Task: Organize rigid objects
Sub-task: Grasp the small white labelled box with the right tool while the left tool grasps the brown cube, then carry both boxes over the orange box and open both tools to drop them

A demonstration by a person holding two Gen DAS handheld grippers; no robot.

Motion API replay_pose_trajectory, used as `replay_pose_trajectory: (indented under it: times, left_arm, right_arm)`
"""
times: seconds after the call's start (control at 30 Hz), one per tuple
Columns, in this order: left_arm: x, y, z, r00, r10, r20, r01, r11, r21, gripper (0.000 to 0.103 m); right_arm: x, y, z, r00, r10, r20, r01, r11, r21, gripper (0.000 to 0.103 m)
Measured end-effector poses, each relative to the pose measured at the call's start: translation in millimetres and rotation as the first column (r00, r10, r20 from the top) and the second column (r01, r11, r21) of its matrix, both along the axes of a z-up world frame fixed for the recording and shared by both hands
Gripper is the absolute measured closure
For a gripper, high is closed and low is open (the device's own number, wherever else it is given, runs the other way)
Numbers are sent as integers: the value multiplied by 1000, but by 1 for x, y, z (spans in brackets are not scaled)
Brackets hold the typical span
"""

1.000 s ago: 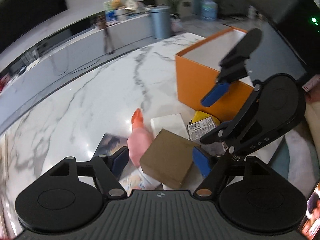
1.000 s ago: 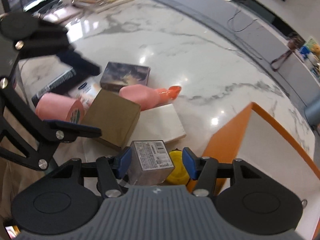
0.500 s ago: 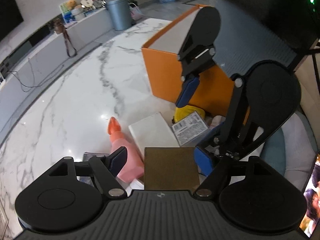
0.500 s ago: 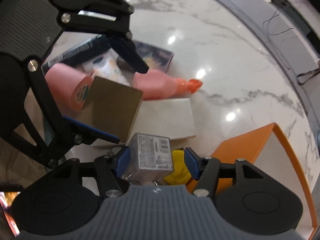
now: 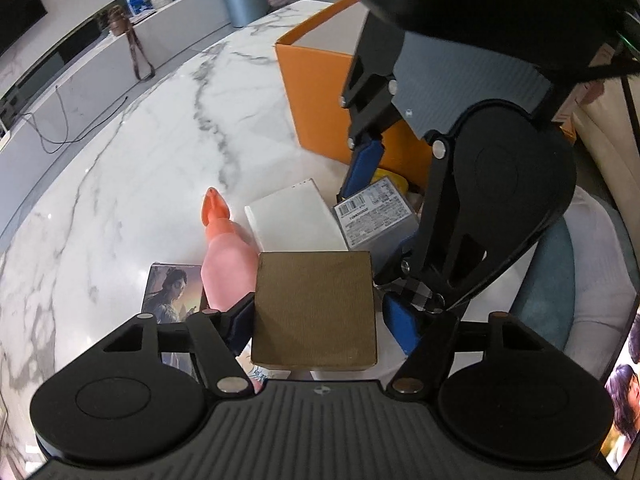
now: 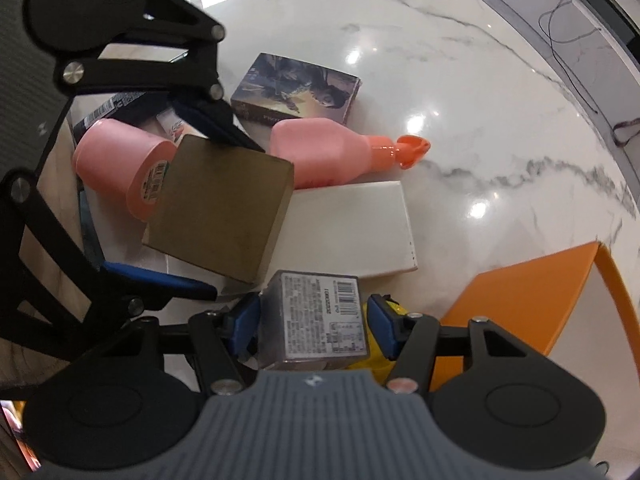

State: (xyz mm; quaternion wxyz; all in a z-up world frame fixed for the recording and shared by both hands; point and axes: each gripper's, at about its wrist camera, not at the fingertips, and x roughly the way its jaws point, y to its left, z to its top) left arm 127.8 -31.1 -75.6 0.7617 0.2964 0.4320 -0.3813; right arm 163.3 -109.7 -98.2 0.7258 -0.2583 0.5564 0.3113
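1. The left gripper point(image 5: 320, 322) points steeply down over a clutter of goods on a white marble counter point(image 5: 152, 160). A square brown cardboard box point(image 5: 316, 308) sits between its fingers.
2. Those fingers have just been closing around the brown box. The left pad sits against one side, while a clear gap shows at the other, so the grip is not yet made.
3. The right gripper point(image 6: 312, 316) straddles a small grey box with a printed barcode label point(image 6: 316, 320). Its blue pads lie close on both sides. Whether they actually press on the box cannot be told.
4. The grey box rests partly on a yellow item point(image 6: 380, 360), which is mostly hidden beneath it, just beside the wall of a large open orange carton point(image 5: 320, 92).
5. The brown box lies tilted on a flat white rectangular box point(image 5: 296, 220).
6. A pink plastic bottle with an orange cap point(image 5: 228, 264) lies on its side against the white box, its cap pointing away from the pile.
7. A pink cylindrical tub with a label on its end point(image 6: 116, 172) lies against the far side of the brown box.
8. A flat box with illustrated artwork on its cover point(image 6: 300, 92) lies just beyond the pink bottle.
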Motion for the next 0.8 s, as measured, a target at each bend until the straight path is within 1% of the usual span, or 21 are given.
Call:
replay_pose_trajectory:
  times: [0.07,0.17,0.27,0.37,0.5,0.63,0.73,0.8]
  left_arm:
    - [3,1,1,1000,25,-3,-25,1000,-11,30]
    - [7,3,2,998,58,-25,-59,998,-25,35]
    - [4,0,3,997,82,-15,-82,997,-17,35]
    - [0,1,3,993,115,-8,-116,993,-20,35]
    - [-8,2,8,986,165,21,-165,986,-32,36]
    - [-13,5,23,975,218,45,-215,974,-72,36]
    - [-14,4,36,962,263,70,-255,961,-105,36]
    - [-12,3,49,952,297,77,-284,948,-142,36]
  right_arm:
    - [0,-1,0,1000,-13,-1,13,1000,4,47]
    - [-2,0,-2,999,-29,15,29,1000,-1,47]
    - [-7,0,2,998,-53,28,53,999,2,48]
    - [-13,-1,8,996,-64,60,64,998,9,48]
    - [-20,-8,22,988,-114,108,109,993,53,49]
    - [-26,-12,40,969,-165,184,150,985,89,49]
    - [-32,-18,63,945,-208,251,182,975,126,49]
    - [-35,-24,78,924,-242,296,205,967,151,49]
